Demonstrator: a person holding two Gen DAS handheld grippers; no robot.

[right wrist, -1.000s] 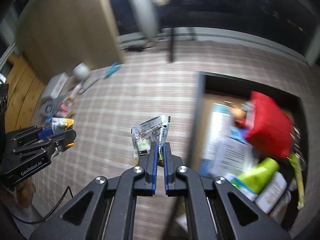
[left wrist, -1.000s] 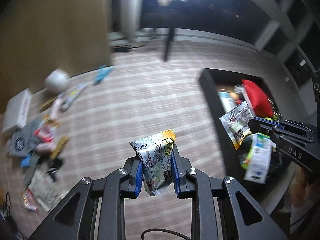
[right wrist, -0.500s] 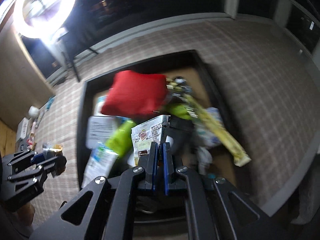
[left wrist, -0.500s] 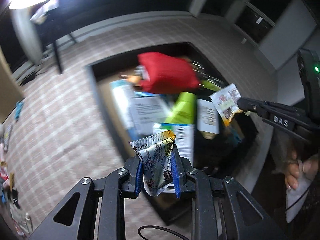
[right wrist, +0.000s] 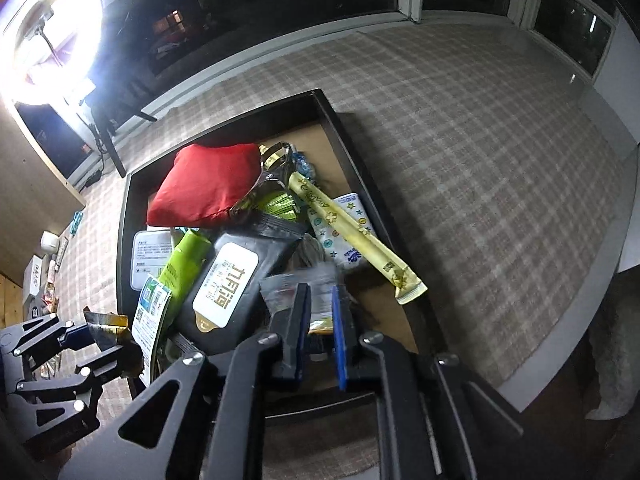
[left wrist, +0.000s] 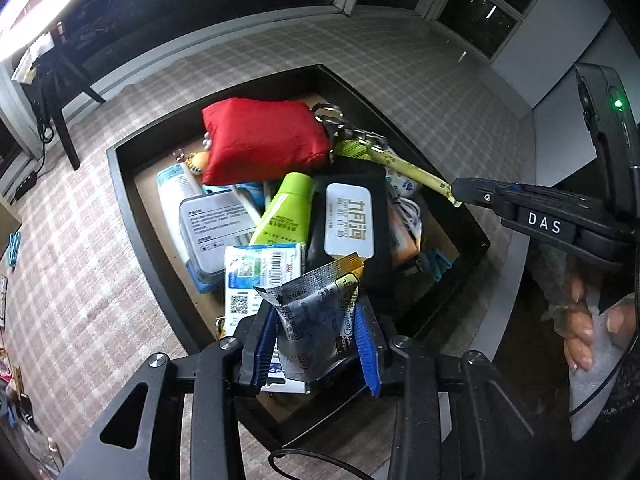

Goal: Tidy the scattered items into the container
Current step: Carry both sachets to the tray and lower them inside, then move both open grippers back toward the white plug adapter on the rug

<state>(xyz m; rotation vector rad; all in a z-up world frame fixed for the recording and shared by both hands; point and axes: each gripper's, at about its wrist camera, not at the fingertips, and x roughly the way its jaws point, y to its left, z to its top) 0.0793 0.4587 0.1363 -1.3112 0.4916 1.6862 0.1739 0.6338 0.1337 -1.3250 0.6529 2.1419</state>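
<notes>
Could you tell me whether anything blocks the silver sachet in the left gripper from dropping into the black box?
Nothing visible does. The left gripper, jaws opening, has the silver sachet between them right over the black box; below lies only the pile already inside, including a blue-white packet.

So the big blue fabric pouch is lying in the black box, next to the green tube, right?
Not quite: the fabric pouch is red, not blue, as the left wrist view shows. It does lie in the black box, next to the green tube.

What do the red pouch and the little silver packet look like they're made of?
The red pouch looks like thin matte woven fabric, probably nylon: it is soft and wrinkled. The silver packet looks like glossy printed foil or foil-lined plastic: it holds sharp creases and glints.
</notes>
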